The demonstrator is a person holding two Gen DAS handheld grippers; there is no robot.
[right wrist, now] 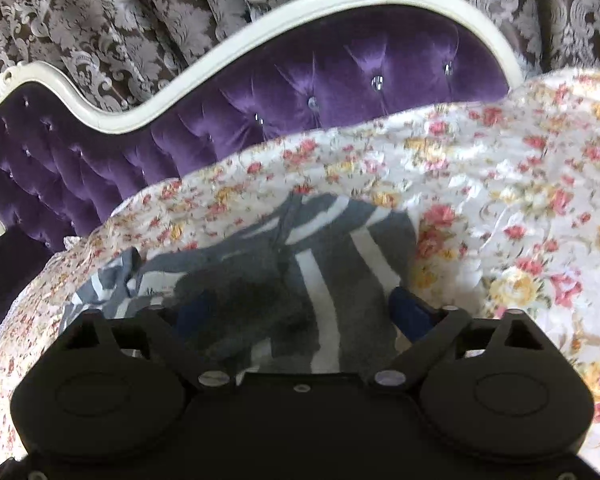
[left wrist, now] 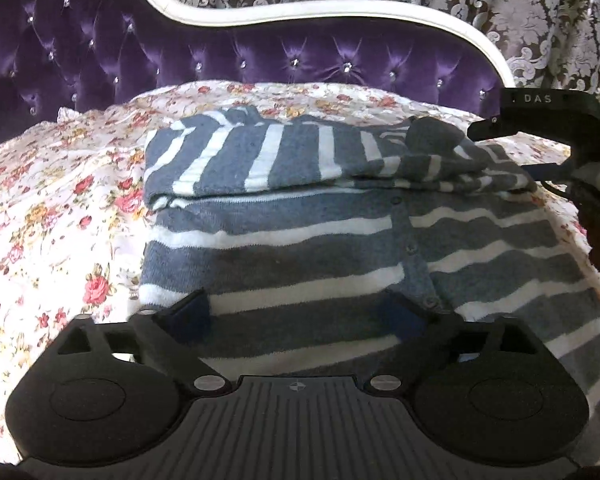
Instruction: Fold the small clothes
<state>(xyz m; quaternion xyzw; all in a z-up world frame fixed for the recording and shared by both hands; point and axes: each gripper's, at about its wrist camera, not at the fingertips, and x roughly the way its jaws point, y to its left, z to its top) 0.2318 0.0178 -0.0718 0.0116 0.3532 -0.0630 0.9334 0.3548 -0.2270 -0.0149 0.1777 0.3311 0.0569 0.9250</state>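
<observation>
A grey cardigan with white stripes (left wrist: 300, 248) lies on the floral bedspread, buttons down its front. Its far part is folded over into a thick band (left wrist: 260, 156), and a plain grey sleeve end (left wrist: 432, 132) rests on top at the right. My left gripper (left wrist: 296, 314) hovers low over the cardigan's near half, jaws wide apart, with nothing pinched. In the right wrist view the same cardigan (right wrist: 340, 264) looks blurred. My right gripper (right wrist: 300, 312) stands open with cloth lying between its blue fingers; I see no pad pressing on it. Its black housing (left wrist: 548, 108) shows at the left view's right edge.
The floral bedspread (left wrist: 60, 208) covers the bed on both sides of the cardigan. Behind it rises a purple tufted headboard (left wrist: 260, 56) with a white frame. A patterned brown and silver curtain (right wrist: 140, 12) hangs behind that.
</observation>
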